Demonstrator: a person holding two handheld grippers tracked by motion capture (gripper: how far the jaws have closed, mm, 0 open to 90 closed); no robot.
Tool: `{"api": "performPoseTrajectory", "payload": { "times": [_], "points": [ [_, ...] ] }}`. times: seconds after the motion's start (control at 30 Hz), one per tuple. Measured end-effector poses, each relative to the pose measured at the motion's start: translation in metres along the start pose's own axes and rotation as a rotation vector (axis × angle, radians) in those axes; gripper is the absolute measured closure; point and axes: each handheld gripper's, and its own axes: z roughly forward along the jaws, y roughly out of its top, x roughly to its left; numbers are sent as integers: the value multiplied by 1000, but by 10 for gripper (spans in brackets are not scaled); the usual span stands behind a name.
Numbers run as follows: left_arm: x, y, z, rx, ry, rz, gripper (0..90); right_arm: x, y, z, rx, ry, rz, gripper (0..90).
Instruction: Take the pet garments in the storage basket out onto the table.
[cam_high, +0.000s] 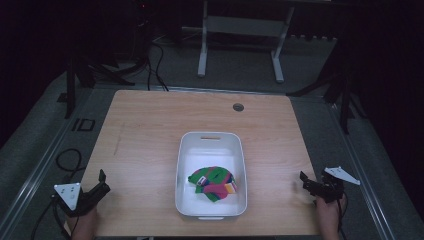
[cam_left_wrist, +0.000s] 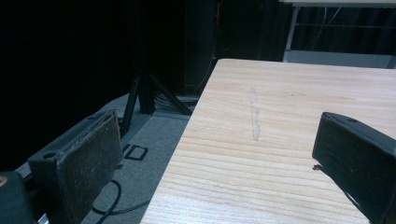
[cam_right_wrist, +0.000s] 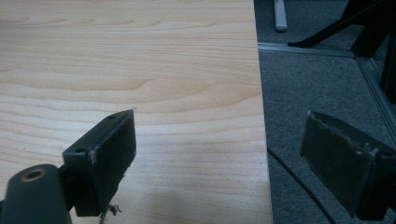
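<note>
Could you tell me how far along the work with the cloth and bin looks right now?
Done: the cloth lies bunched inside the bin. In hand: nothing; the left tool and right tool are open at the table edges. Left: nothing evident, unless the cloth must come out.

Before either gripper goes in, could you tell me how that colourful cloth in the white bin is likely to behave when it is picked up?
The colourful cloth lies crumpled in folds, so it will probably be floppy and drape from one pinch. It looks thin, so likely light. The white bin seems shallow and light too, so a snagged fold might drag it across the table.
</note>
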Motion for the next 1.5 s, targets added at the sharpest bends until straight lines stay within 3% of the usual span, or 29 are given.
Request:
{"api": "performPoseTrajectory", "payload": {
  "times": [0.13, 0.27, 0.3, 0.33, 0.37, 0.43, 0.6, 0.63, 0.7, 0.73, 0.8, 0.83, 0.93, 1.33, 1.5],
  "points": [
    [0, 0, 0, -3, -2, -3, 19, 1, 0, 0, -1, 1, -4, 107],
    [0, 0, 0, -3, 0, -2, 19, -1, 1, 2, 20, 58, -35, 107],
    [0, 0, 0, -2, 1, -1, 19, -3, 1, 2, 43, 89, -82, 107],
    [0, 0, 0, -2, 1, -1, 19, -3, 1, 2, 43, 89, -82, 107],
    [0, 0, 0, -1, 1, -2, 19, -7, 0, 1, 48, 174, -79, 107],
    [0, 0, 0, -1, 1, -2, 19, -10, 0, -1, 64, 206, -104, 107],
    [0, 0, 0, -2, 1, -10, 19, -14, 0, -5, 129, 319, -220, 107],
    [0, 0, 0, -2, 0, -10, 19, -14, 0, -5, 129, 319, -220, 107],
    [0, 0, 0, 1, -2, -7, 19, -15, 2, -8, 173, 354, -267, 107],
    [0, 0, 0, 1, -2, -7, 19, -15, 2, -8, 173, 354, -267, 107],
    [0, 0, 0, 3, -1, -8, 19, -13, 4, -11, 209, 412, -273, 107],
    [0, 0, 0, 3, -1, -9, 19, -10, 6, -12, 242, 459, -291, 107],
    [0, 0, 0, 4, -2, -9, 19, -2, 8, -14, 279, 518, -346, 107],
    [1, 0, 1, 5, -1, -19, 19, 36, 24, -17, 345, 629, -494, 107],
    [1, 0, 1, 4, -1, -19, 19, 54, 36, -22, 326, 702, -522, 107]
  ]
}}
